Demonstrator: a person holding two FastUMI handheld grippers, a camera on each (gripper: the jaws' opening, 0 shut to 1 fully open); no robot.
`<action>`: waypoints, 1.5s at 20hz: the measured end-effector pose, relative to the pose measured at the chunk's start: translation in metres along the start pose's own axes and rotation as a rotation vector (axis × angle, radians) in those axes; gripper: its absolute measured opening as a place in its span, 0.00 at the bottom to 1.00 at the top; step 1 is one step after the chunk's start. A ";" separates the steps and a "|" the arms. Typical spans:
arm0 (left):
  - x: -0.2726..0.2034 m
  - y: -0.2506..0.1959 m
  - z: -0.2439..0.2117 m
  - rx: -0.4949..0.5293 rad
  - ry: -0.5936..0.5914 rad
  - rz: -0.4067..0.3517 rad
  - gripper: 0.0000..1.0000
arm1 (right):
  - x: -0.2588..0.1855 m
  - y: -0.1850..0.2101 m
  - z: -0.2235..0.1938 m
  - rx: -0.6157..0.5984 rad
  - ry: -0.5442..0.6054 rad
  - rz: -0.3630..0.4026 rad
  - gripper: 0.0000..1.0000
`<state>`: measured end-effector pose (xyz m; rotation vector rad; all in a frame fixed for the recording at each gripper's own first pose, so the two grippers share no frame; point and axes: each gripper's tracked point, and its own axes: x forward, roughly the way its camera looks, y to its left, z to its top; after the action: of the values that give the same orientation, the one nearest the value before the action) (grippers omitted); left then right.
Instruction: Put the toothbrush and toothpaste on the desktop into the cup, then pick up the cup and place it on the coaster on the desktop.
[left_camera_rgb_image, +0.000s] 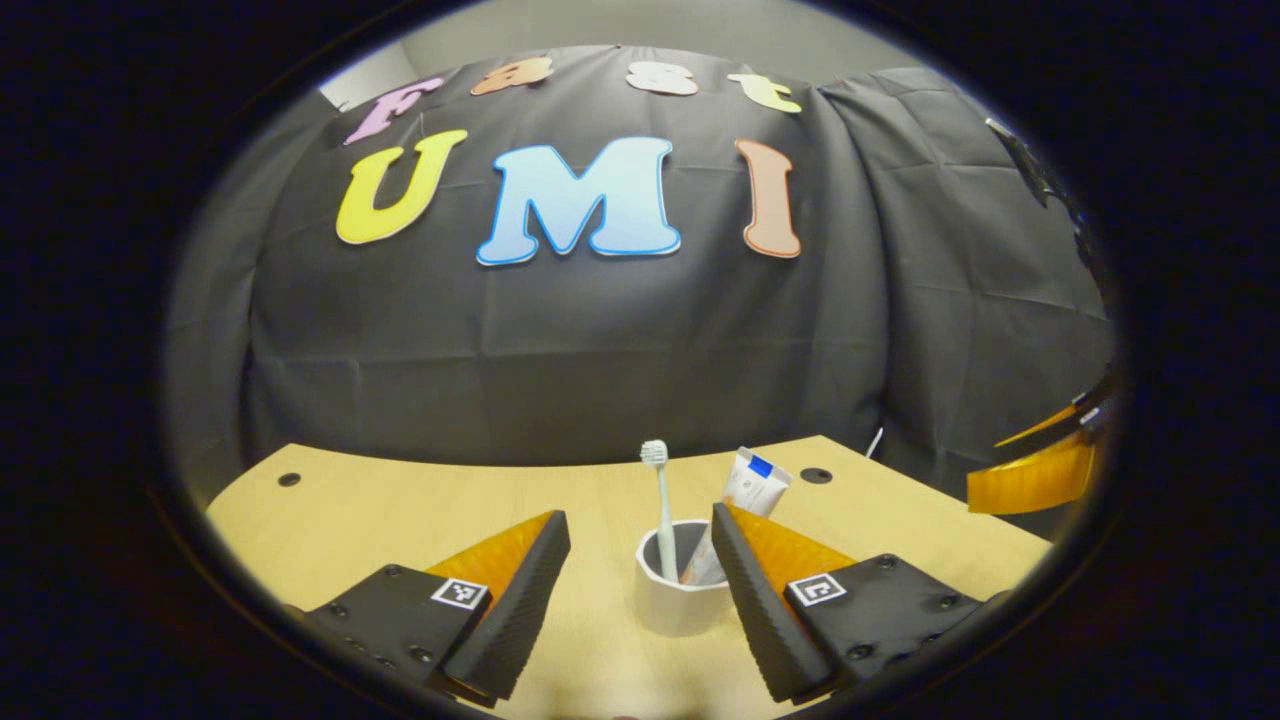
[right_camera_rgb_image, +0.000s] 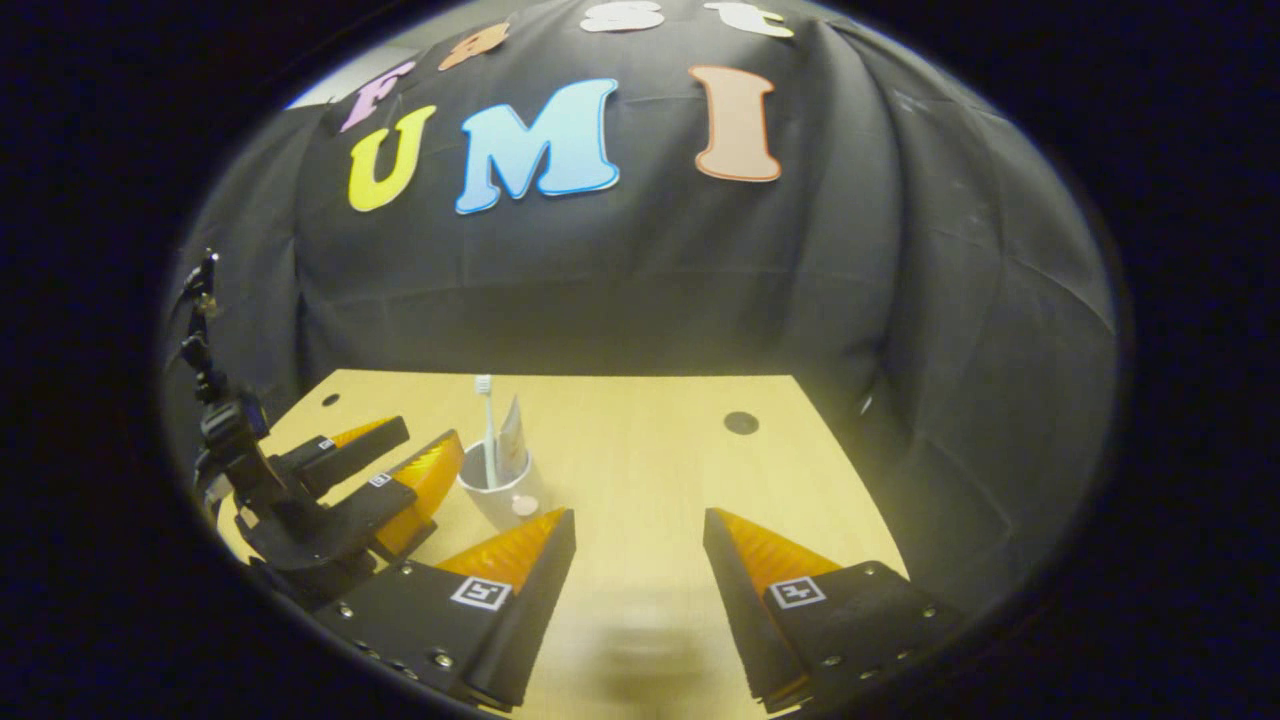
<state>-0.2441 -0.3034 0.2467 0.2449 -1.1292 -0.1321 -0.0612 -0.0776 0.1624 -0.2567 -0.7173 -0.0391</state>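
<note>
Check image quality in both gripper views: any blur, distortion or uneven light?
Left gripper view: sharp; cup, toothbrush and toothpaste crisp; fisheye bows the desk far edge. Right gripper view: soft smeared patch on the desk between the right gripper fingers; corners fall off dark; left gripper beside the cup, dim.
</note>
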 end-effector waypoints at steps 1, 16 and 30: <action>-0.013 0.007 0.006 -0.002 0.000 0.007 0.92 | 0.004 0.005 0.002 -0.016 0.013 0.033 0.80; -0.215 0.147 0.043 -0.058 0.083 0.358 0.93 | 0.060 0.089 -0.018 -0.517 0.365 0.460 0.88; -0.331 0.224 0.012 -0.148 0.139 0.634 0.94 | 0.101 0.091 -0.015 -0.591 0.487 0.416 0.79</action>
<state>-0.3991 -0.0133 0.0194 -0.2381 -1.0065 0.3579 0.0358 0.0120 0.1981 -0.9243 -0.1405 0.0832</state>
